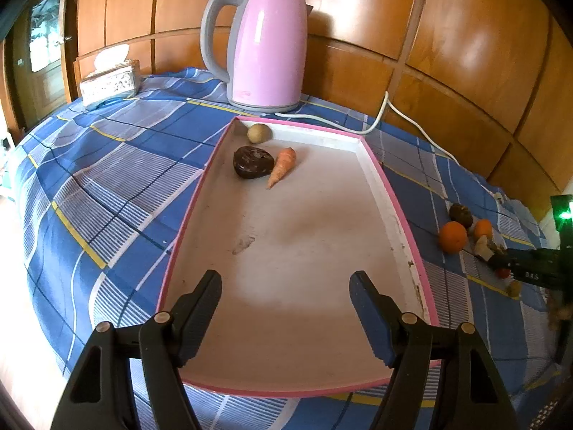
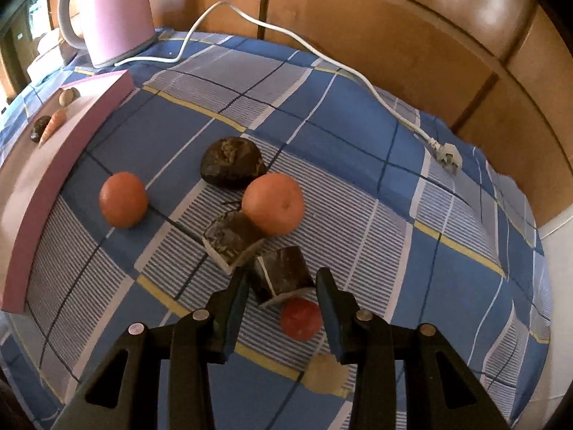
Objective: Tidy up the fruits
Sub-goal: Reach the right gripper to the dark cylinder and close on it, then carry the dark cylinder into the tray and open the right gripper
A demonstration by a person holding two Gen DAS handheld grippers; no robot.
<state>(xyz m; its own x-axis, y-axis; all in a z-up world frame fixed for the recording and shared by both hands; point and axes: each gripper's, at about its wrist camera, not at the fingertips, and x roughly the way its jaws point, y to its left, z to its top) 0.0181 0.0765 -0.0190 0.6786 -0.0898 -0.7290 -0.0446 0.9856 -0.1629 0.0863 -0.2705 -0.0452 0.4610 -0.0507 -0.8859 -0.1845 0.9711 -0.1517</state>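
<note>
The right hand-held gripper [image 2: 283, 286] hangs with fingers apart around a dark block [image 2: 283, 277] and a small red fruit [image 2: 300, 319], perhaps a tomato. Beyond lie two oranges [image 2: 123, 199]. The left hand-held gripper [image 1: 286, 286], spread wide, hovers over the pink-rimmed tray [image 1: 394, 193] holding a carrot [image 1: 283, 166].

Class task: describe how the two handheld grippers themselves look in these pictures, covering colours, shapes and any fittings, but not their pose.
Both the left gripper and the right gripper have black plastic clamp-style arms with triangular cut-outs and round silver pivot pins. Their fingers carry dark blue ribbed pads. No cables or sleeves show.
</note>
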